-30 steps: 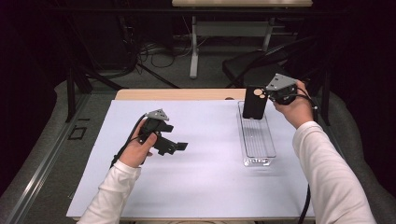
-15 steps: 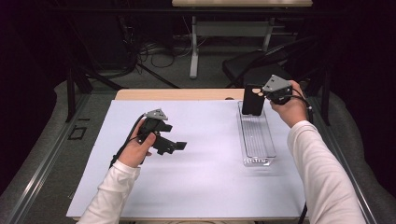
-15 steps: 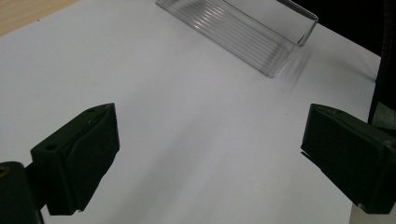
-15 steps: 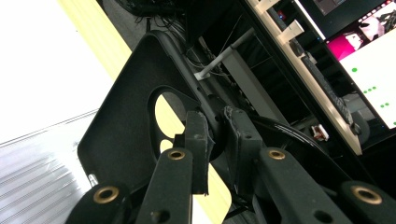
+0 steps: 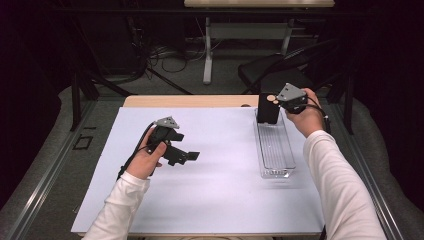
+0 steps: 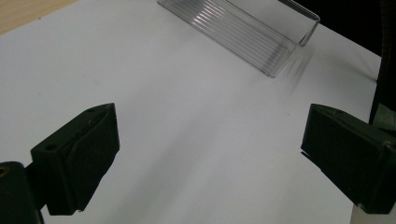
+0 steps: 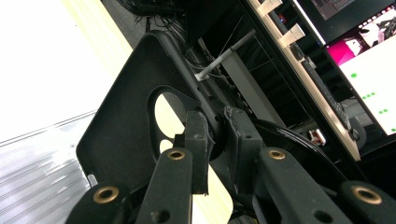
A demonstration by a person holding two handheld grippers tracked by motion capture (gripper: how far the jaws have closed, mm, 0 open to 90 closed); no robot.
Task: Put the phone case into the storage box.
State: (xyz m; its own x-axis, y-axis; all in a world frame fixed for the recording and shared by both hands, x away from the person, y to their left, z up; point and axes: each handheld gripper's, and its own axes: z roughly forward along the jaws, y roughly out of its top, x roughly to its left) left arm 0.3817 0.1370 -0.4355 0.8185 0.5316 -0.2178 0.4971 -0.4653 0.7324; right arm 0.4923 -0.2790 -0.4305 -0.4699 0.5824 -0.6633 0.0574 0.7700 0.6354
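White sheeting covers most of the table (image 5: pixel 200 200), with a strip of bare wood along the far edge and dark floor, cables and chair legs beyond it. My right tool (image 5: pixel 274 101) is clenched on a flat black case (image 5: pixel 267 108) with a round cut-out; the right gripper view shows both pads (image 7: pixel 198 135) pinching its thin wall beside that opening. Compared with the frame a second ago, I have brought the case down and slightly inward, so it now hangs upright over the far end of the clear tray (image 5: pixel 275 150), its lower edge at or just inside the tray's rim; I cannot tell whether it already touches the tray floor. Half a second ago it stood a little higher. I judge this as the final lowering stage of placing the case in the tray: the grip should hold until the case is seated. The tray itself lies lengthwise near the right edge of the table, in the same place as before. My left tool (image 5: pixel 186 155) rests left of the table's centre, unchanged in position, jaws released and wide apart with only white sheeting between them, pointing toward the tray (image 6: pixel 243 32).
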